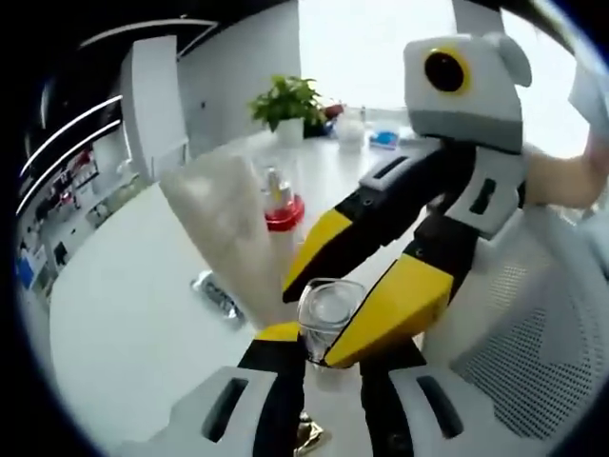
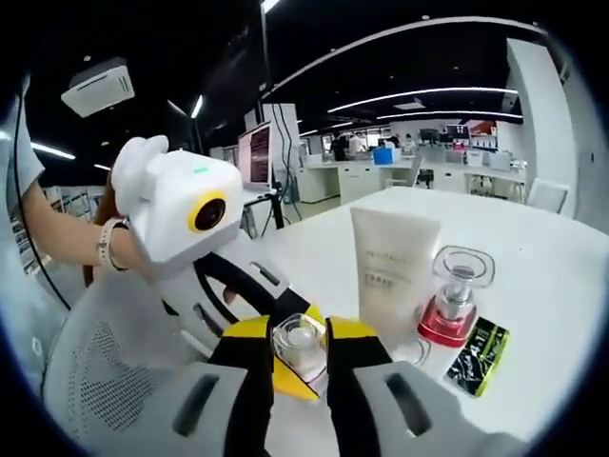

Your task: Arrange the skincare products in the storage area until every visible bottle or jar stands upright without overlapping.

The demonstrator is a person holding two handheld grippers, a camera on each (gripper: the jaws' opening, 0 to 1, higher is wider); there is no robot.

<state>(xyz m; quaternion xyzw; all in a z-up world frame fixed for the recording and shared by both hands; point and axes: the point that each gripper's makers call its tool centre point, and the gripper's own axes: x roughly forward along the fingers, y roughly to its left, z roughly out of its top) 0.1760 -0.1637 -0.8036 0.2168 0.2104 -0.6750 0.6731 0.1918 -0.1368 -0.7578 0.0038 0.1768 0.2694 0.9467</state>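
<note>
A small bottle with a clear faceted cap (image 1: pixel 328 312) sits between both grippers above the white table (image 1: pixel 124 324). My left gripper (image 1: pixel 319 350) is shut on it from below, a gold part showing low between the jaws. My right gripper (image 1: pixel 316 319) comes in from the upper right with its yellow jaws shut on the clear cap (image 2: pixel 300 345). In the right gripper view my right gripper (image 2: pixel 301 335) flanks the cap, and the left gripper (image 2: pixel 284 379) reaches in under it. A white tube (image 2: pixel 395 267) and a red-based bottle (image 2: pixel 455 297) stand upright close behind.
A black-and-green sachet (image 2: pixel 479 355) lies flat beside the red-based bottle (image 1: pixel 279 205). A white mesh chair (image 2: pixel 95 381) is at the table's edge. A potted plant (image 1: pixel 285 100) and small items stand at the far end. A person's hand (image 2: pixel 107 243) holds the left gripper.
</note>
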